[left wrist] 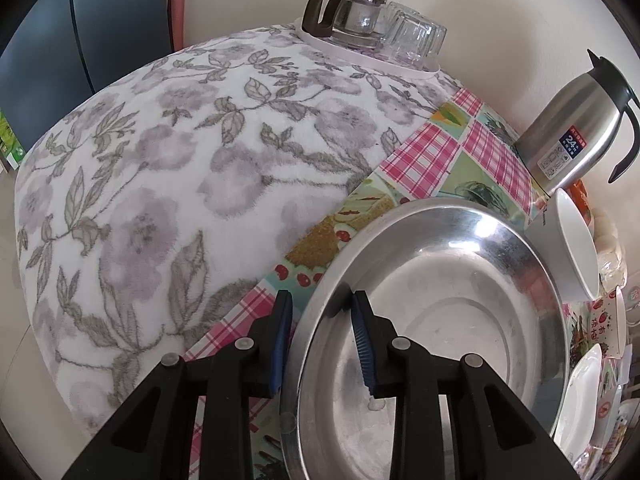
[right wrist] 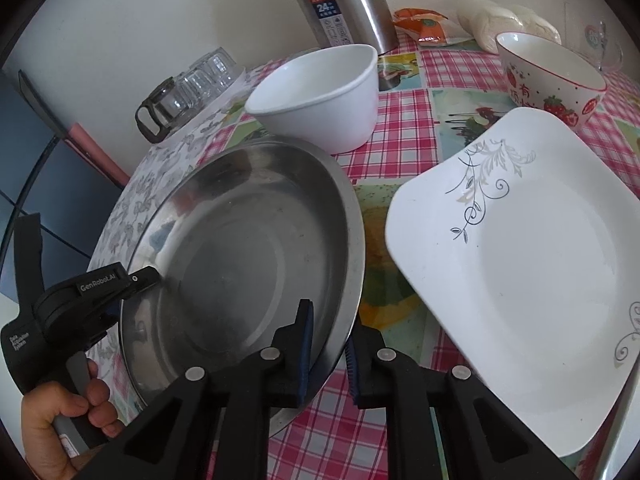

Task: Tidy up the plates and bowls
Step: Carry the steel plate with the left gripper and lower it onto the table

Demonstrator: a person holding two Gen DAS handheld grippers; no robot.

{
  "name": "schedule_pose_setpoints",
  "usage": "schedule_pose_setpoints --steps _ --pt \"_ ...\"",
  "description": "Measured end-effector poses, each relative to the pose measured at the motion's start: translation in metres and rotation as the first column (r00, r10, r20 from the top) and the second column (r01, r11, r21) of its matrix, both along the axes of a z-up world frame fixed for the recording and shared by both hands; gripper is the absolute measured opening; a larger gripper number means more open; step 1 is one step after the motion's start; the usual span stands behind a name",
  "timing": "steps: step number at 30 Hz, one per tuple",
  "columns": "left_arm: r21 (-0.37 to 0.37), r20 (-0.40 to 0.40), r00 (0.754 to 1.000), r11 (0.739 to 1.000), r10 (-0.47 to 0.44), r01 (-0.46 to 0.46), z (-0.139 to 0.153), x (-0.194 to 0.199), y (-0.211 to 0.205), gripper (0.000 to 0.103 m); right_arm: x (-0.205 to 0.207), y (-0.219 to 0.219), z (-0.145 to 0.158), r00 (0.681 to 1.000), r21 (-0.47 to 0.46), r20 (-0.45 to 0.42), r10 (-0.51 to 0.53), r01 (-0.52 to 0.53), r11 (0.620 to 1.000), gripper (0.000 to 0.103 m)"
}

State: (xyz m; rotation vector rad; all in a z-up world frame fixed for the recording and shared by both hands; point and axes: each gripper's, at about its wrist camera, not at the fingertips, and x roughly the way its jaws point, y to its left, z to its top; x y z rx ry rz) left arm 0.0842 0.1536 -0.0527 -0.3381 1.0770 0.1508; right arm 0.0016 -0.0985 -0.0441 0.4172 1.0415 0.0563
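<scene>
A large steel plate (left wrist: 448,304) lies on the checked tablecloth; it also shows in the right wrist view (right wrist: 248,252). My left gripper (left wrist: 322,308) straddles its left rim, jaws apart and not clamped. My right gripper (right wrist: 328,328) straddles its right rim, jaws also apart. A white bowl (right wrist: 320,96) stands behind the steel plate and shows in the left wrist view (left wrist: 568,240). A square white plate (right wrist: 520,272) with a vine pattern lies to the right. A strawberry-print bowl (right wrist: 552,80) stands at the back right.
A steel thermos jug (left wrist: 576,132) stands by the wall behind the bowls. A tray with a glass pot (left wrist: 348,12) and upturned glasses sits at the far end. A floral fleece cover (left wrist: 160,184) lies over the table's left part. Food bags (right wrist: 508,20) lie by the wall.
</scene>
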Motion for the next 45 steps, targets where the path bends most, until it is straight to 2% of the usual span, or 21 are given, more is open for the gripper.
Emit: schedule_pose_setpoints --steps 7,14,20,27,37,45 --pt "-0.077 0.001 1.000 0.997 0.025 -0.025 0.002 -0.007 0.008 0.031 -0.007 0.002 0.023 0.998 -0.017 0.061 0.034 -0.033 0.999 0.016" --pt "-0.100 0.051 0.998 0.995 0.024 -0.019 0.019 -0.013 0.010 0.030 -0.010 0.003 0.036 0.995 -0.035 0.090 0.049 -0.046 0.998 0.016" --pt "-0.091 0.142 0.990 0.996 0.008 0.005 0.048 -0.020 0.004 0.030 -0.019 0.000 0.060 0.986 -0.050 0.157 0.058 -0.050 0.997 0.016" --pt "-0.073 0.256 0.966 0.995 -0.042 0.063 0.085 -0.031 -0.017 0.030 -0.030 -0.019 0.084 0.975 -0.025 0.221 0.030 -0.025 0.999 0.016" --pt "-0.069 0.315 0.944 0.989 -0.100 0.128 0.107 -0.043 -0.050 0.030 -0.047 -0.053 0.105 0.964 -0.012 0.265 -0.017 0.021 1.000 0.016" --pt "-0.058 0.323 0.935 0.983 -0.146 0.174 0.113 -0.048 -0.076 0.030 -0.057 -0.076 0.111 0.962 -0.006 0.270 -0.045 0.049 0.999 0.017"
